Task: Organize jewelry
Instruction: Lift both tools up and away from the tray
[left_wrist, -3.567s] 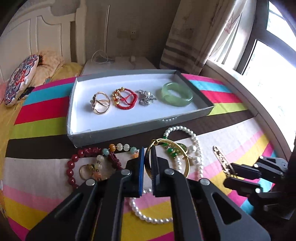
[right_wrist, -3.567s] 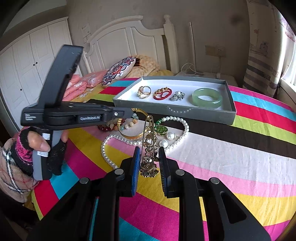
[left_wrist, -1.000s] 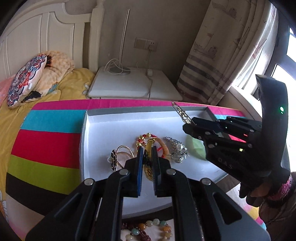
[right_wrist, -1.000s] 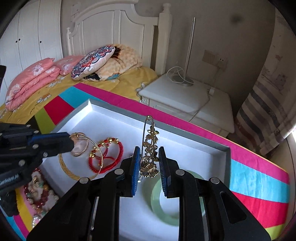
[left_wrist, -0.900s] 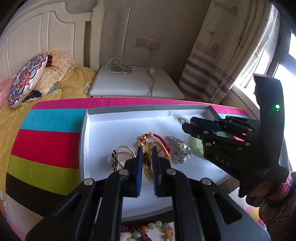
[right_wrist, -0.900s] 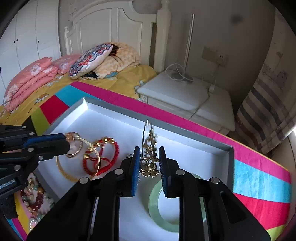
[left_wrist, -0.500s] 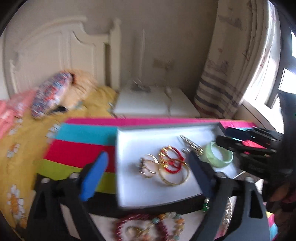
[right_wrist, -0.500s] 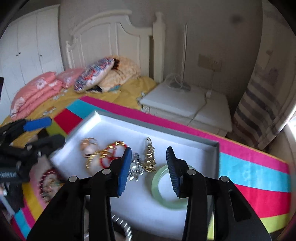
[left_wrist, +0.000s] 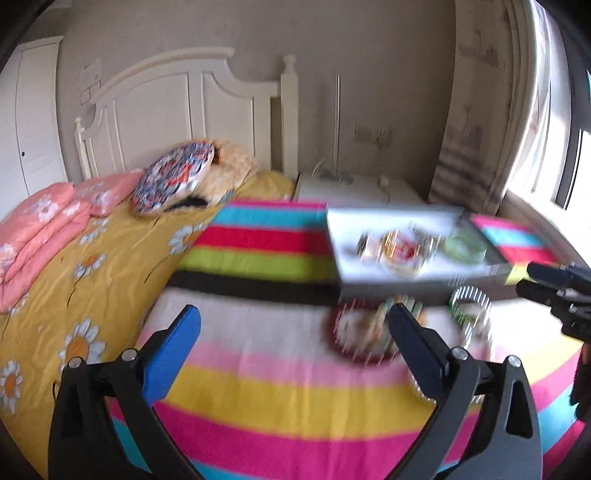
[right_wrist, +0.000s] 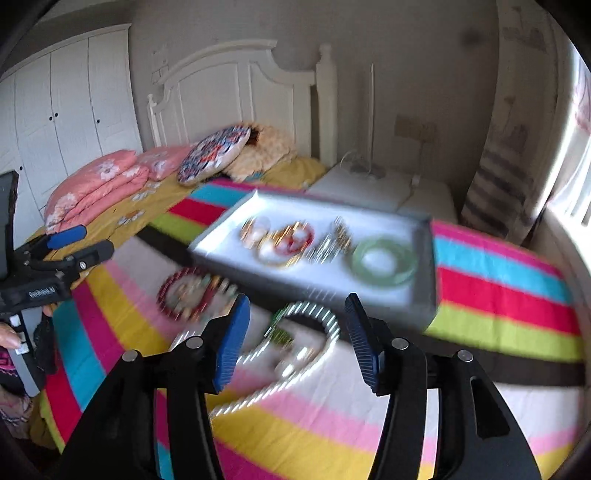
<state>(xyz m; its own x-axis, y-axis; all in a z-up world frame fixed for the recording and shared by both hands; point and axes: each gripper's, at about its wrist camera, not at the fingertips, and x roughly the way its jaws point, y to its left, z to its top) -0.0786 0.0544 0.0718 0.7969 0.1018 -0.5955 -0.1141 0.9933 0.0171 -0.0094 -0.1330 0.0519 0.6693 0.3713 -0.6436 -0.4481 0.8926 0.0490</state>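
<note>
A grey tray (right_wrist: 428, 266) with a white floor lies on the striped blanket. It holds a green bangle (right_wrist: 384, 260), a gold bangle with a red bracelet (right_wrist: 288, 243), and a gold brooch (right_wrist: 338, 232), all blurred. My right gripper (right_wrist: 297, 302) is on the near side of the tray with its jaws opening and nothing held; a pearl necklace (right_wrist: 314, 332) lies on the blanket below. My left gripper (left_wrist: 293, 314) is wide apart, still opening, and empty. A red bead bracelet (left_wrist: 360, 332) lies beside its right finger. The tray (left_wrist: 406, 291) sits ahead to the right.
The striped blanket (left_wrist: 280, 387) covers the near bed. A yellow sheet (left_wrist: 110, 258), pink pillows (left_wrist: 44, 221) and a white headboard (left_wrist: 184, 110) are at left. A white nightstand (right_wrist: 384, 188) stands behind the tray, a curtain (right_wrist: 509, 177) at right. A gloved hand (right_wrist: 14, 347) holds the left gripper (right_wrist: 98, 238).
Both grippers let go: the gold bangle and the brooch now lie in the tray. Both jaws opened and both grippers pulled back from over the tray to the near side.
</note>
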